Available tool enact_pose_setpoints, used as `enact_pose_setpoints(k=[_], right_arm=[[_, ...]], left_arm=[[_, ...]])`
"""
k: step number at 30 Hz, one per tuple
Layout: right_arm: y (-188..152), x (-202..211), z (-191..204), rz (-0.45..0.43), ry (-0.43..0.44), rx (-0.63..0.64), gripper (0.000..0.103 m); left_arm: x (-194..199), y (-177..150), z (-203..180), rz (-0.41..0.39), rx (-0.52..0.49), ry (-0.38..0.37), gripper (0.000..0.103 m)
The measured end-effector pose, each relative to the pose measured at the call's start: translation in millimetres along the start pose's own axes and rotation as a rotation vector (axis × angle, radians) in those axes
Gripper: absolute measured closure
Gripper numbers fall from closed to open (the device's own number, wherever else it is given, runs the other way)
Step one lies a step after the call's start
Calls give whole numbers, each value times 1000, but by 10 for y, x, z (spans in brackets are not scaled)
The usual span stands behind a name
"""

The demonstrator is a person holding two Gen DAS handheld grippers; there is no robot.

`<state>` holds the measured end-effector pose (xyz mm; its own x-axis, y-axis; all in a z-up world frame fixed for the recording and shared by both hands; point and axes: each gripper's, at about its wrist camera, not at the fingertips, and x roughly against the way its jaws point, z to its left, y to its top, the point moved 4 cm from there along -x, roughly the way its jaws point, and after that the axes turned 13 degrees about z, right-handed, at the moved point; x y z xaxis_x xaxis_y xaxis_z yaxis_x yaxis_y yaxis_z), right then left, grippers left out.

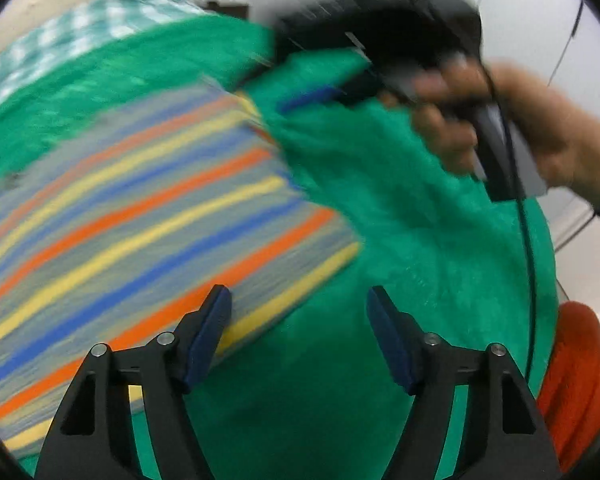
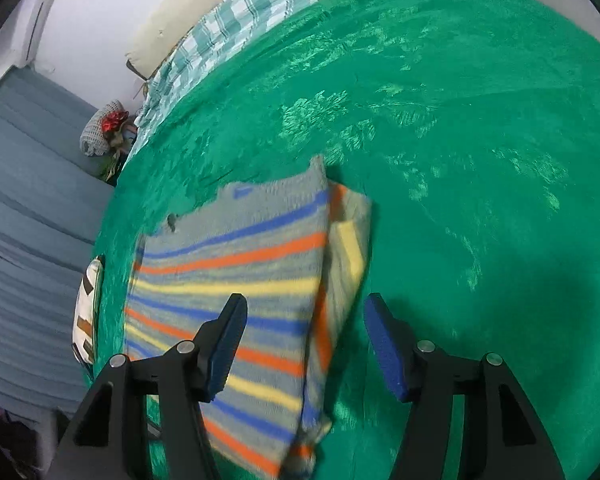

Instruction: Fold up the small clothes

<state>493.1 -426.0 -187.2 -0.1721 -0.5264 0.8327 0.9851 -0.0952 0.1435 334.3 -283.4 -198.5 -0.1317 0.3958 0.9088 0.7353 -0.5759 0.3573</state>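
Note:
A small striped garment point(image 1: 140, 232), grey with orange, yellow and blue bands, lies folded flat on a green blanket point(image 1: 400, 240). My left gripper point(image 1: 298, 300) is open and empty, just above the garment's near right edge. In the left wrist view my right gripper point(image 1: 312, 98) shows blurred, held in a hand at the garment's far corner. In the right wrist view the garment point(image 2: 236, 280) lies below my right gripper point(image 2: 304, 308), which is open and empty over its right folded edge; a sleeve flap point(image 2: 348, 248) sticks out on the right.
A teal checked cloth point(image 2: 236, 16) lies at the blanket's far edge. A grey-blue mattress point(image 2: 24, 200) lies to the left, with a patterned item point(image 2: 86, 308) at the bed's edge. An orange cloth point(image 1: 576, 380) sits at the right. A cable point(image 1: 528, 248) hangs from the right gripper.

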Motion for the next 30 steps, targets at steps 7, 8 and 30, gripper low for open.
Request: enact_pose_setpoints(k=[7, 8, 30], right_arm=[[237, -160, -197, 18, 7, -27, 42], [252, -178, -214, 18, 22, -29, 42], [533, -501, 2204, -64, 165, 202, 94]], left_arm=[[-291, 195, -124, -37, -89, 109, 40], [-285, 207, -110, -47, -84, 116, 56], [1424, -1309, 1548, -369, 584, -18, 95]])
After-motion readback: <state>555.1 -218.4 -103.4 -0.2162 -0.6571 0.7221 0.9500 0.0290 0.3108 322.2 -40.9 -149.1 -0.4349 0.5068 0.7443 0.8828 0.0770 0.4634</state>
